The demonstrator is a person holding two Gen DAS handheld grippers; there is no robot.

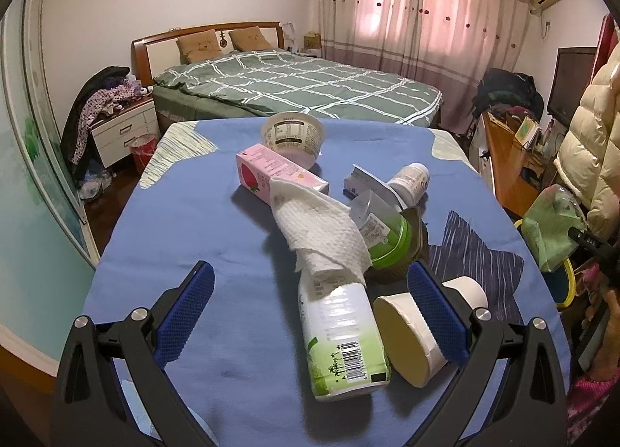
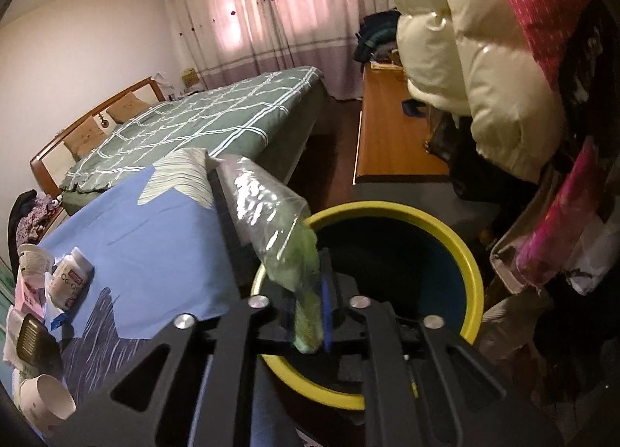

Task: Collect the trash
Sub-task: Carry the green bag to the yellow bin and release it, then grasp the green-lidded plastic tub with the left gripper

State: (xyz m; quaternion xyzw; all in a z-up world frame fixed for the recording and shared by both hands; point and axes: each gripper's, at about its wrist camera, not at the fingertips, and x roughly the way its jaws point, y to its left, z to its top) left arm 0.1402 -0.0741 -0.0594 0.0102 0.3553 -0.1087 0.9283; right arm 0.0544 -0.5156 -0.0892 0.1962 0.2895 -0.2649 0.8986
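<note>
Trash lies heaped on the blue-clothed table: a green-and-white bottle, a crumpled paper towel, a cream cup on its side, a pink carton, a white tub and a green-lidded cup. My left gripper hovers open over the near end of the heap, with the bottle and cream cup between its blue pads. My right gripper is shut on a clear, green-tinted plastic bag, held above the near rim of a yellow-rimmed bin beside the table.
A small white bottle and a white paper cup lie at the table's right side. A cream puffer jacket and hanging clothes crowd the bin's right. A green bed stands behind the table, with a wooden desk beyond the bin.
</note>
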